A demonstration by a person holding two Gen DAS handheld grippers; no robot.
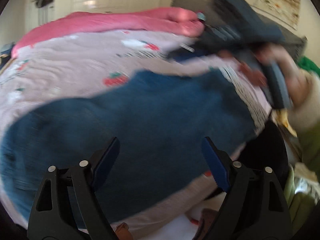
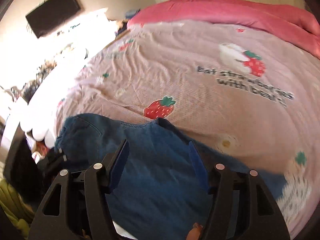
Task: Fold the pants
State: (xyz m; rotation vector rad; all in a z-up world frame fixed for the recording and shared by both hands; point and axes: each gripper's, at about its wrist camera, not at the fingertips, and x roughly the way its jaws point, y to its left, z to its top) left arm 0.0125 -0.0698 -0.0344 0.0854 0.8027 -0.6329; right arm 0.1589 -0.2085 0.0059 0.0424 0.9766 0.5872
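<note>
- left tool (image 1: pixel 160 146) is spread wide, gripping nothing, blue pants (image 1: pixel 140 120) right under and ahead of it
- right tool (image 2: pixel 157 146) also released, pants lying flat on the bed (image 2: pixel 180 64) beneath its tips

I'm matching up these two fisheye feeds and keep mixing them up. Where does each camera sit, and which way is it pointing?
Left wrist: behind the open left gripper, looking across the blue pants; the person's right hand with its tool shows at right.
Right wrist: behind the open right gripper, facing over the pants.
Shared: pants, strawberry blanket, pink quilt.
</note>
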